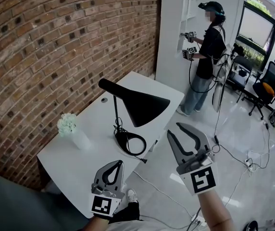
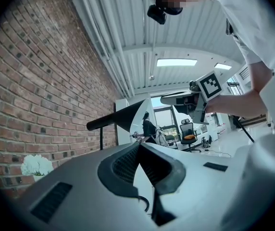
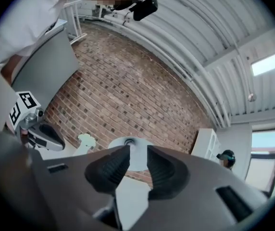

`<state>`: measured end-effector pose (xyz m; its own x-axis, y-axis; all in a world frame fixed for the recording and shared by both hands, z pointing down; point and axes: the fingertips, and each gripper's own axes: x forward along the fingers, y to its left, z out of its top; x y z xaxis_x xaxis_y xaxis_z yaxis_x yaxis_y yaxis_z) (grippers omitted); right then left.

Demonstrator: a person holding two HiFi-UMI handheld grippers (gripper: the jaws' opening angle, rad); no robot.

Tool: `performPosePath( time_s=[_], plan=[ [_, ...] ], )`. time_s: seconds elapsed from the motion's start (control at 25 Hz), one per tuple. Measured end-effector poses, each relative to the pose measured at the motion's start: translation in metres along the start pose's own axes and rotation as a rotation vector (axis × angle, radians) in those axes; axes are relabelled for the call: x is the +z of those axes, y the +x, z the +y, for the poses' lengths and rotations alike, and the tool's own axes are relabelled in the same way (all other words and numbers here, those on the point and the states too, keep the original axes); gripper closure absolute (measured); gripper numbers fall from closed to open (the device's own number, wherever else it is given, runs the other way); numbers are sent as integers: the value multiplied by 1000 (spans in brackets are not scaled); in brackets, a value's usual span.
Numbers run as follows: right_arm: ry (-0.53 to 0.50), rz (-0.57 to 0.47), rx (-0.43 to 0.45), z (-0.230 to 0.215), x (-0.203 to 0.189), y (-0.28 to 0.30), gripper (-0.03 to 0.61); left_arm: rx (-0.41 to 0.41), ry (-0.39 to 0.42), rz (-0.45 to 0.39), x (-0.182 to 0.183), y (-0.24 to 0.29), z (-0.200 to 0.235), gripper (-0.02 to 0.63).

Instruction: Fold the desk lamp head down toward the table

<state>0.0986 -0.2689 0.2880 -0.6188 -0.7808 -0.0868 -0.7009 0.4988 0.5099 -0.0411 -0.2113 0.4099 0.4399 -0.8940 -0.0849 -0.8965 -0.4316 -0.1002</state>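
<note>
Black against the white desk (image 1: 75, 170), the lamp head (image 1: 140, 105) sits at centre frame atop its thin stem (image 1: 116, 114), cone mouth angled toward the lower right, not yet folded down. Facing that mouth, the right hand-held gripper (image 1: 174, 129) is released, jaws apart with nothing between them, likely readied to take the cone's edge. The left hand-held gripper (image 1: 118, 163), at bottom centre-left, is clenched on nothing and held low by the desk's front edge, probably standing by.

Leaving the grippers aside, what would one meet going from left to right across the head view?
Vase of white flowers, black desk lamp, standing person, black office chair.
</note>
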Motion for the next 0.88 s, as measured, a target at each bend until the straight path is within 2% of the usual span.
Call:
performPosePath(
  time_s=[0.16,0.28,0.4,0.6,0.88],
  plan=[
    [-235,35,21,-2,6,11,467,-9,-10,-6,-1,3,-2,606],
    [-372,74,42,-2,2,18,447,-6,-10,-7,-1,2,0,606],
    [-492,67,40,-4,6,24,445,3,-3,-9,-1,1,4,606],
    [-607,68,56,-2,4,34,392,17,-3,5,-5,-4,10,606],
    [-697,73,73,-3,0,50,374,34,-11,27,-15,-5,18,606]
  ],
)
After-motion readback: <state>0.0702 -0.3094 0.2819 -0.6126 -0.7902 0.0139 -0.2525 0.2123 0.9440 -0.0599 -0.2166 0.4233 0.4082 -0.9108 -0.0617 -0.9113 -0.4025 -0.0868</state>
